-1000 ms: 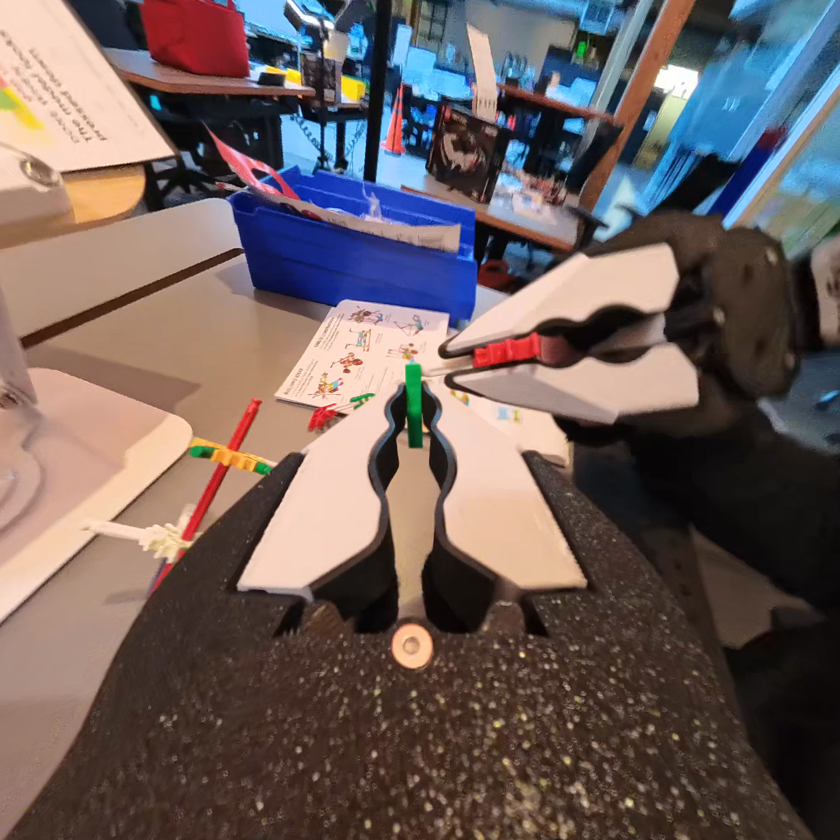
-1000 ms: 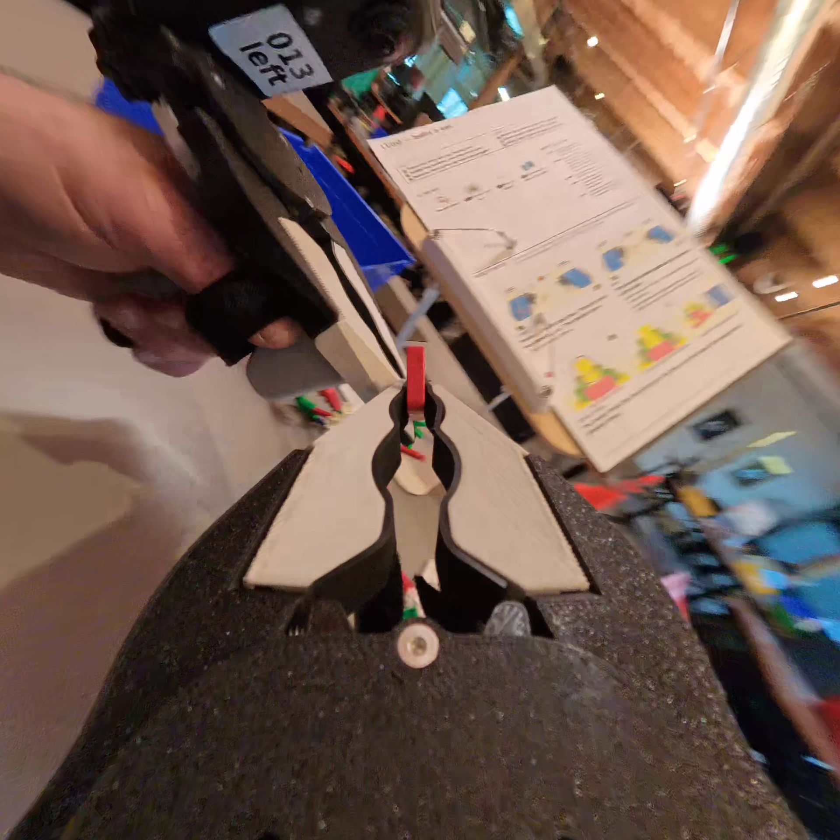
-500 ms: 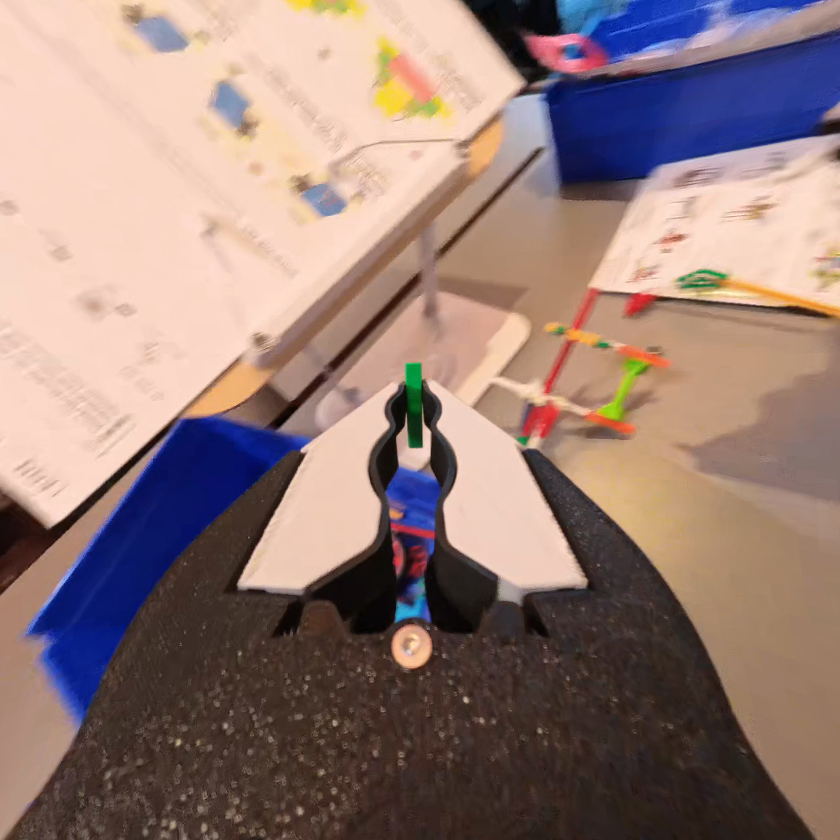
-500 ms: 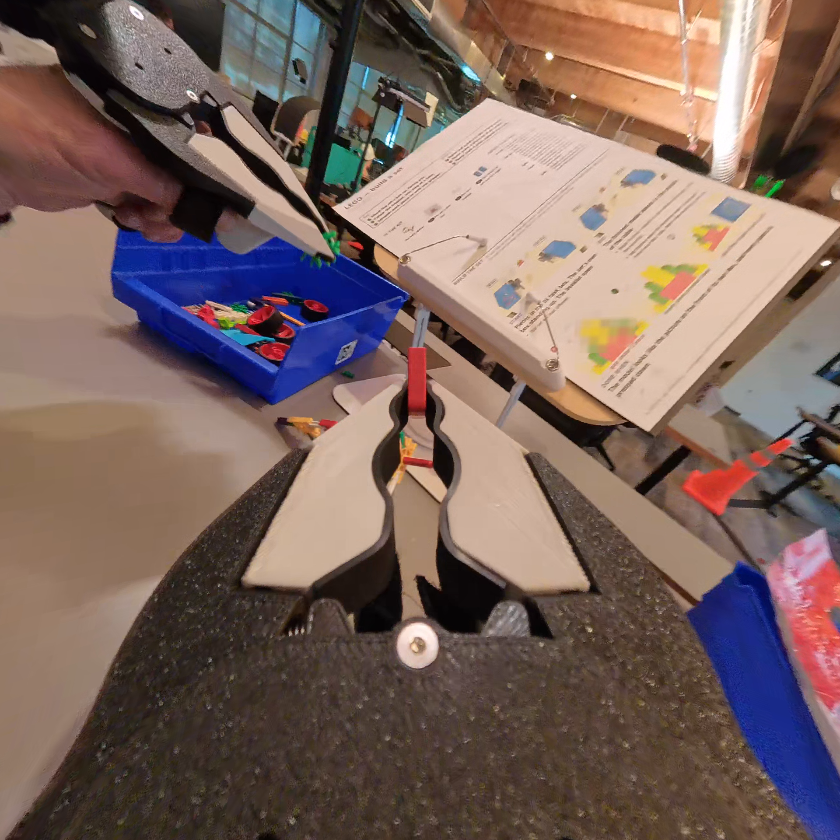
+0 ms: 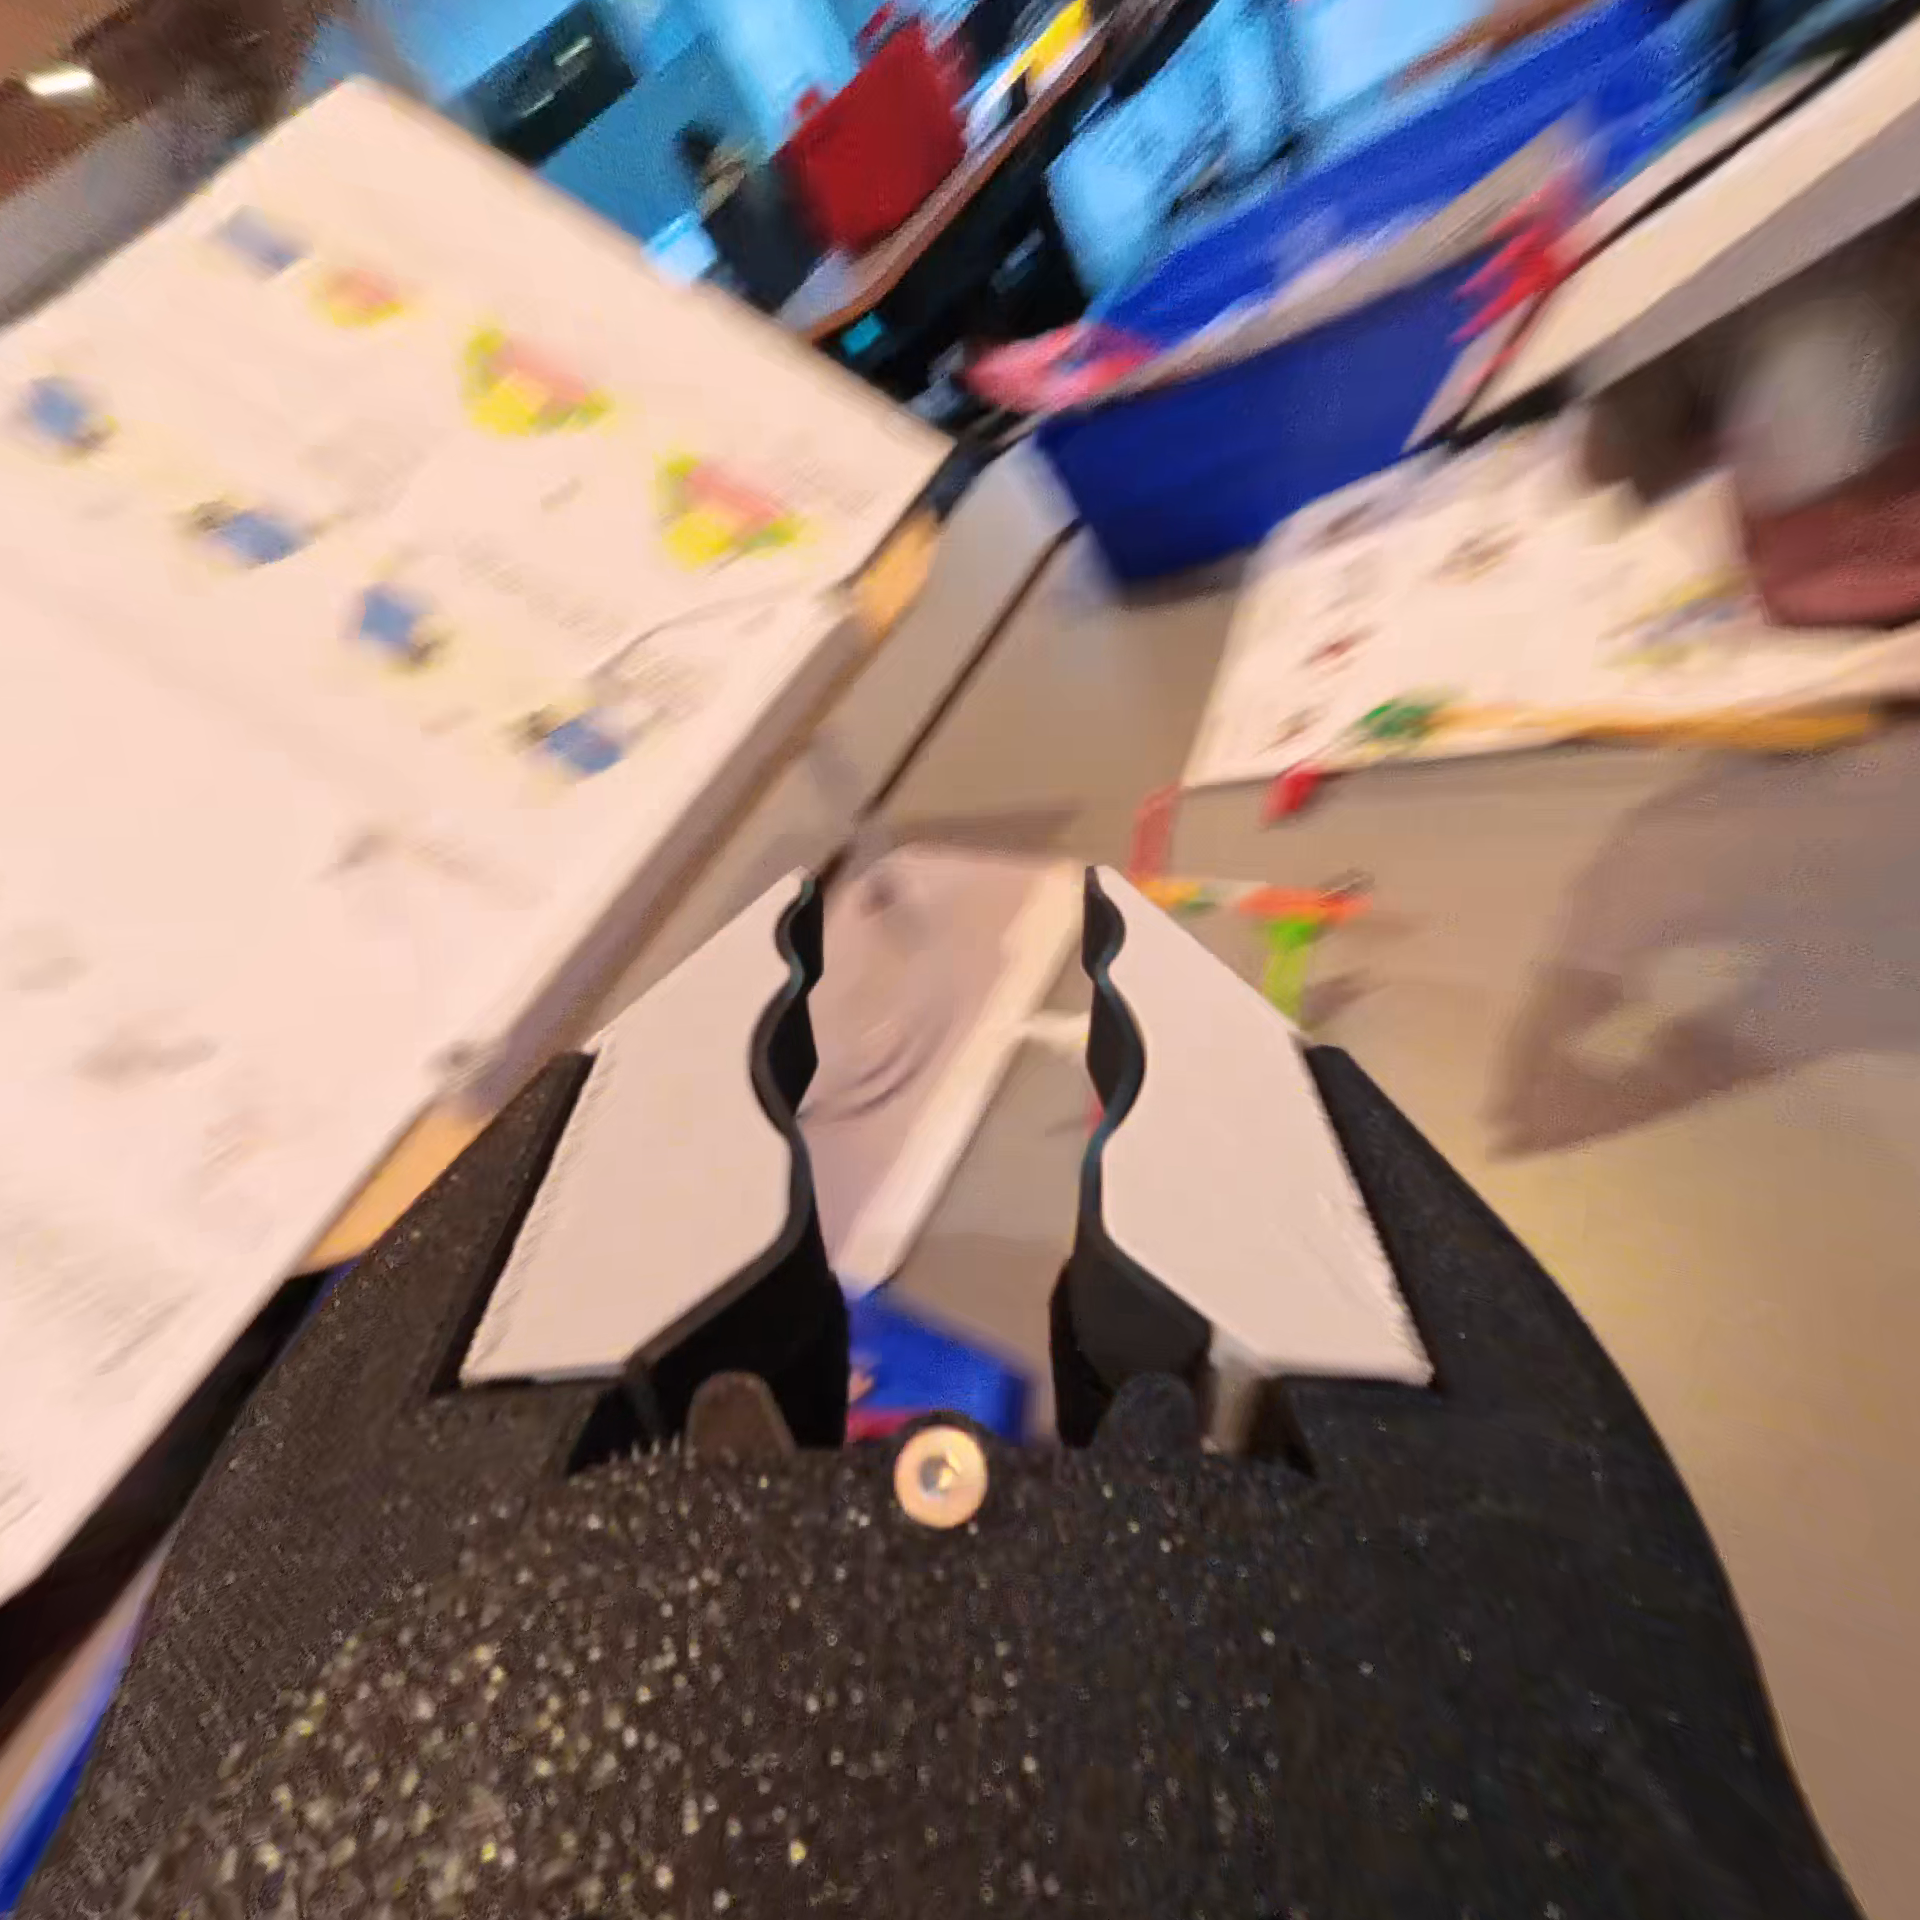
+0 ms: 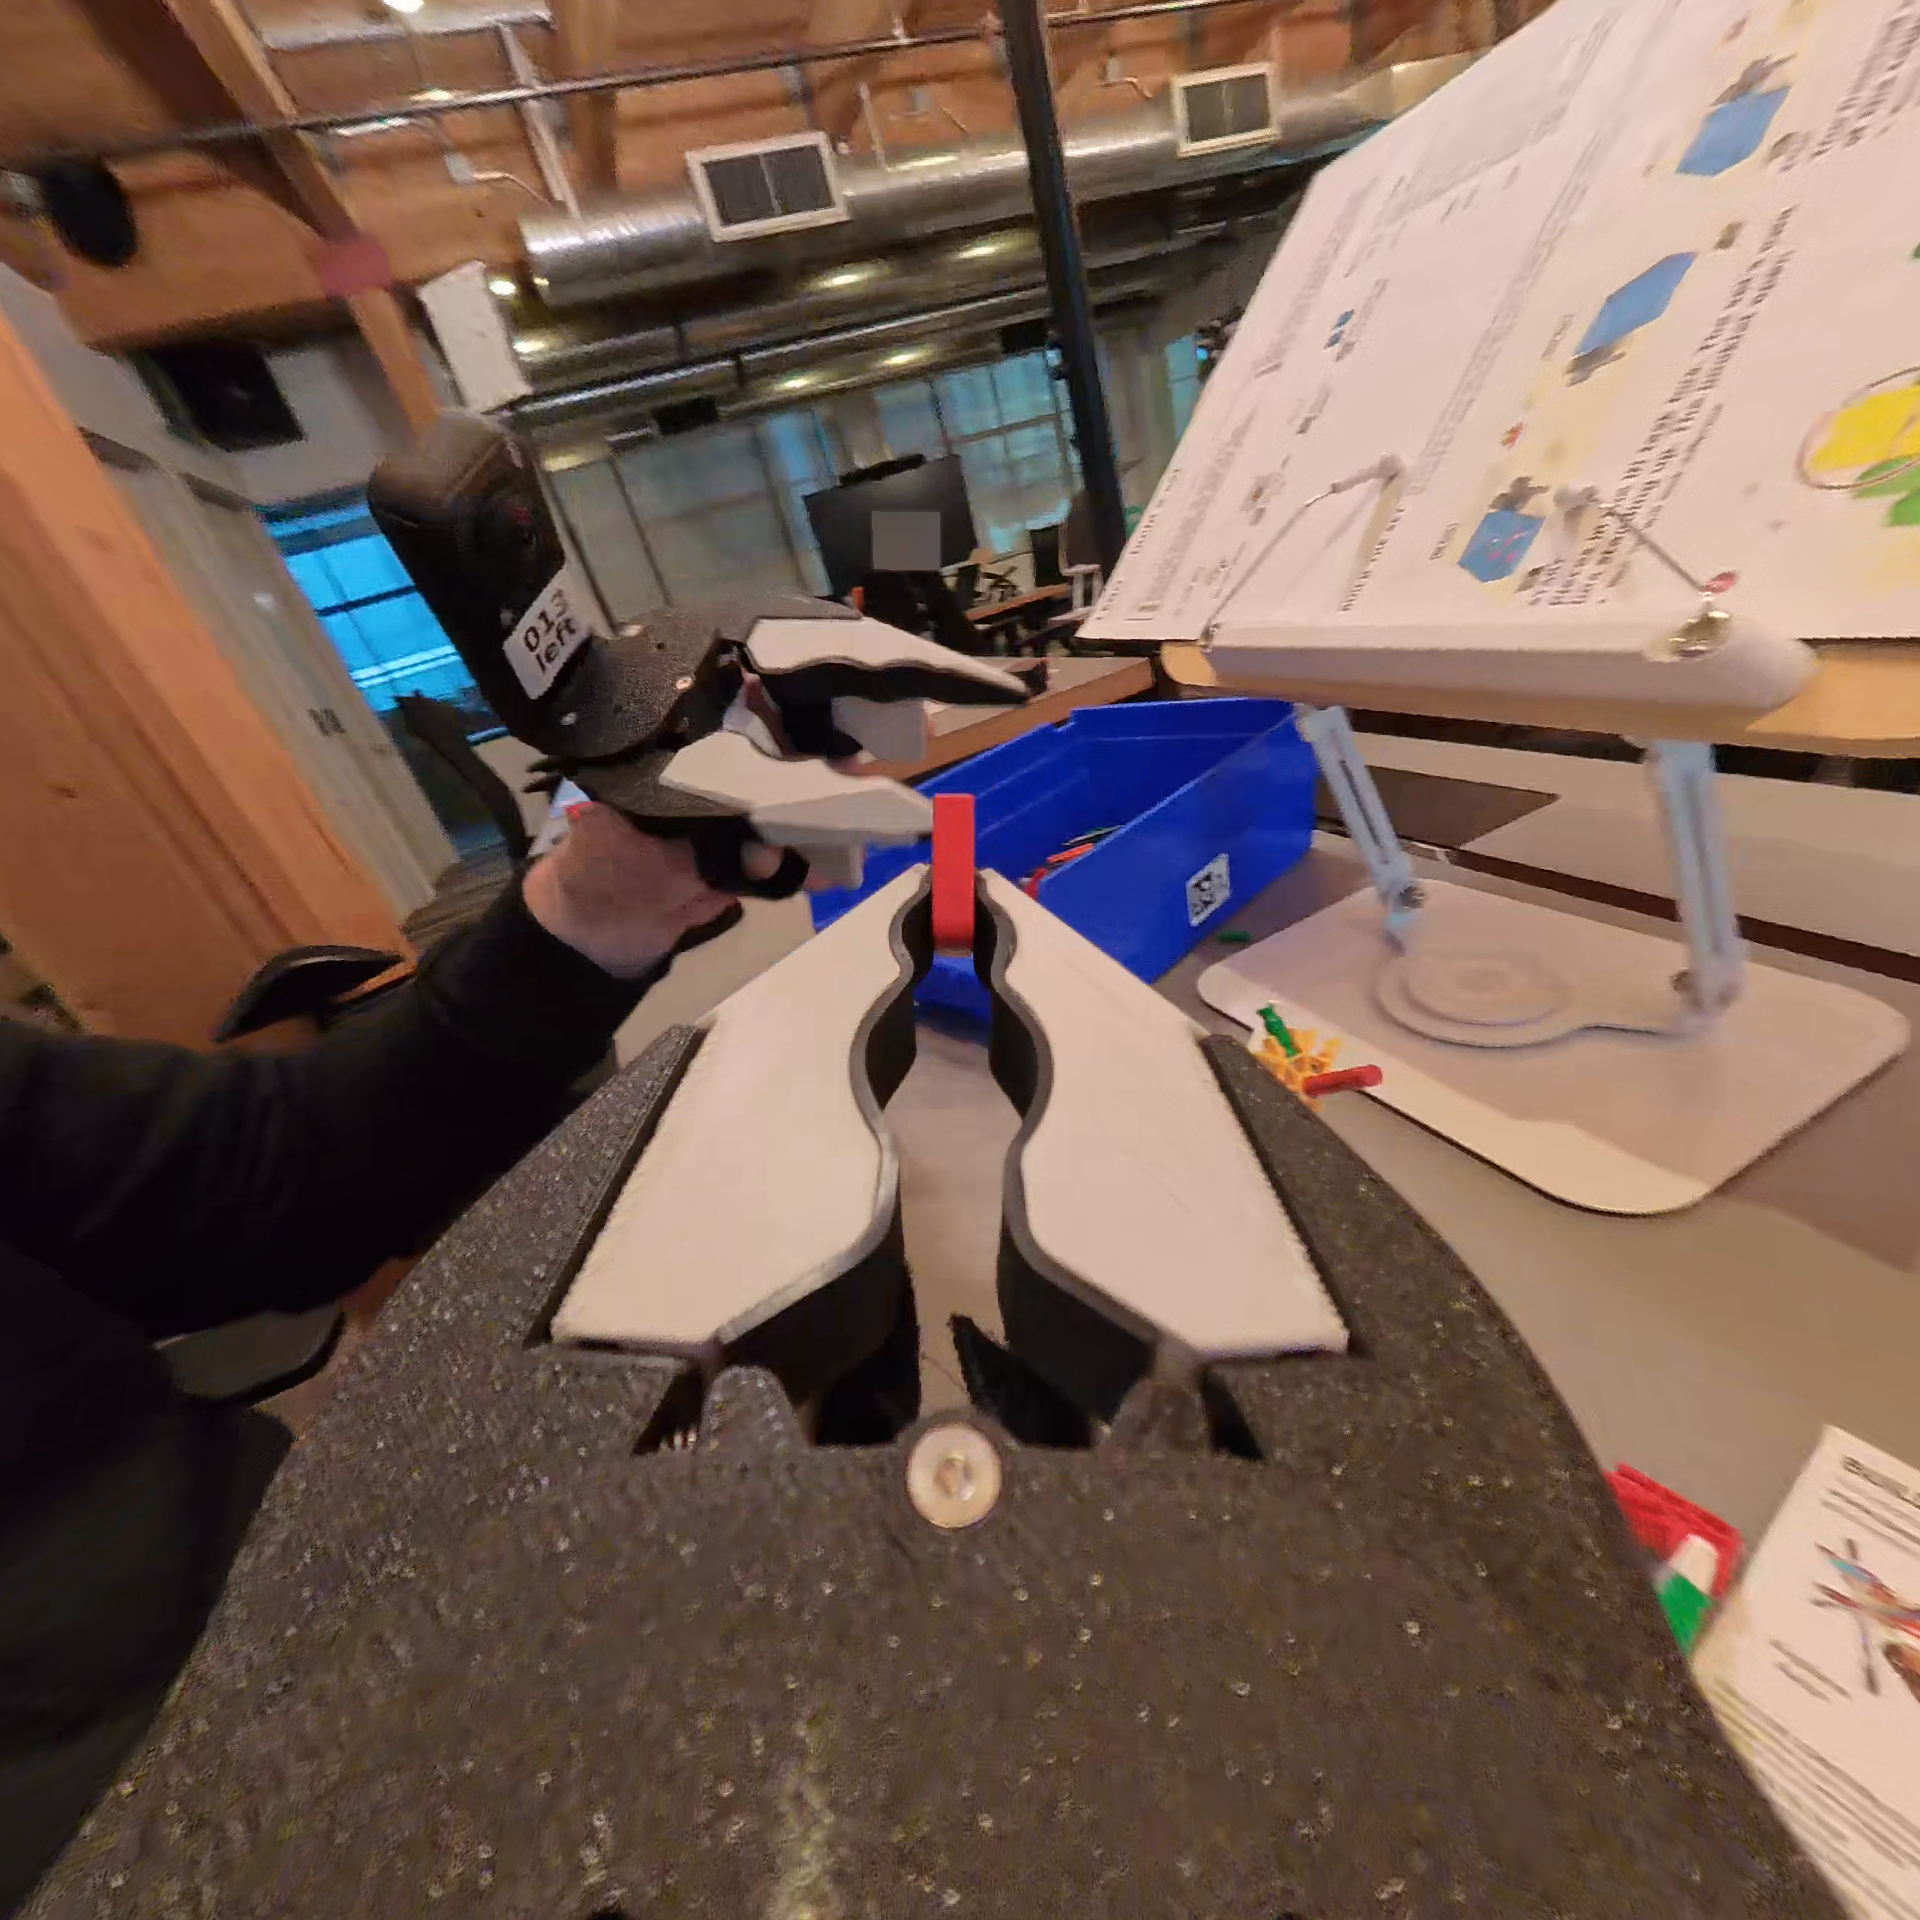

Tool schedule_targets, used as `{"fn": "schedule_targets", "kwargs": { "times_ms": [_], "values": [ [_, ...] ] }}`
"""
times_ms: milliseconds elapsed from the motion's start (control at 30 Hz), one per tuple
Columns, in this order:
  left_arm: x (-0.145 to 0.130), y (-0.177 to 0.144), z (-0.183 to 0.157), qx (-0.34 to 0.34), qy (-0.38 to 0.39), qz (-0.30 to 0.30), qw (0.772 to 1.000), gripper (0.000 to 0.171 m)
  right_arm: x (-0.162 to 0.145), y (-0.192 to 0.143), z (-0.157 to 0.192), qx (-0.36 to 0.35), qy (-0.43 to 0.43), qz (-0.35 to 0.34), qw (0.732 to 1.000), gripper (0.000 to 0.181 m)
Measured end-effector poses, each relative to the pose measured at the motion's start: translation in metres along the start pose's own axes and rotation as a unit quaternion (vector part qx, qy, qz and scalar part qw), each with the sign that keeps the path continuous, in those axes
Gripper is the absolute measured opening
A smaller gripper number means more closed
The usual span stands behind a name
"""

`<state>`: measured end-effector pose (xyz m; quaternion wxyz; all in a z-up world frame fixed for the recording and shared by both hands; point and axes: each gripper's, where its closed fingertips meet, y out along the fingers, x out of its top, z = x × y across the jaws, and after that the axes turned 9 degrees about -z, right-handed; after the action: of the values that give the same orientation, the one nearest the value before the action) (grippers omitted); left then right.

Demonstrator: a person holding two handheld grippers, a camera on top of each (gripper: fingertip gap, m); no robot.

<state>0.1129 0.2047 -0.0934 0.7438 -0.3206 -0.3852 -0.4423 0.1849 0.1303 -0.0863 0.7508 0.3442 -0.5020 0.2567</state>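
Note:
My left gripper [image 5: 945,894] is open and empty, and its view is blurred by motion. A blue bin [image 5: 920,1371] shows below between its fingers. In the right wrist view the left gripper [image 6: 971,753] is held by a hand above the near end of the blue bin [image 6: 1132,821], with its jaws apart. My right gripper [image 6: 953,904] is shut on a small red piece [image 6: 953,868] that sticks up past its fingertips, close to the left gripper's lower finger. A small assembly of rods and connectors [image 6: 1304,1060] lies on the stand's base.
A tilted document stand holds a printed sheet [image 6: 1558,343] on a white base [image 6: 1558,1101]. An instruction leaflet [image 6: 1839,1662] and red and green pieces [image 6: 1683,1558] lie at the lower right. A second blue bin [image 5: 1247,447] and a leaflet [image 5: 1455,644] are farther off. Spacing between my two grippers at the tips: around 11 cm.
The left gripper has opened and the green piece it held is gone from its jaws. It has moved to just above the blue bin. The right gripper still holds the red piece.

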Motion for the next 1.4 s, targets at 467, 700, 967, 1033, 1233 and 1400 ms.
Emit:
{"fn": "schedule_targets", "kwargs": {
  "times_ms": [467,700,967,1033,1233,1400],
  "values": [
    [0.058,0.017,-0.111,-0.235,-0.167,-0.132,0.948,0.003,0.000,0.004,0.030,0.068,-0.010,-0.008,0.998,0.008],
    [0.052,0.013,-0.112,-0.249,-0.144,-0.122,0.950,0.003,0.002,-0.005,0.030,0.077,-0.021,0.010,0.997,0.005],
    [0.052,0.017,-0.115,-0.269,-0.198,-0.123,0.935,0.005,-0.001,-0.003,0.030,0.054,-0.077,0.022,0.995,0.004],
    [0.048,0.020,-0.115,-0.261,-0.199,-0.110,0.938,0.004,-0.003,-0.003,0.024,0.025,-0.129,0.033,0.991,0.004],
    [0.035,0.035,-0.106,-0.217,-0.252,-0.075,0.940,0.005,-0.008,0.003,0.007,-0.093,-0.365,0.072,0.923,0.005],
    [0.027,0.046,-0.107,-0.209,-0.341,-0.059,0.915,0.006,-0.009,0.006,-0.006,-0.177,-0.529,0.109,0.823,0.008]
  ]
}}
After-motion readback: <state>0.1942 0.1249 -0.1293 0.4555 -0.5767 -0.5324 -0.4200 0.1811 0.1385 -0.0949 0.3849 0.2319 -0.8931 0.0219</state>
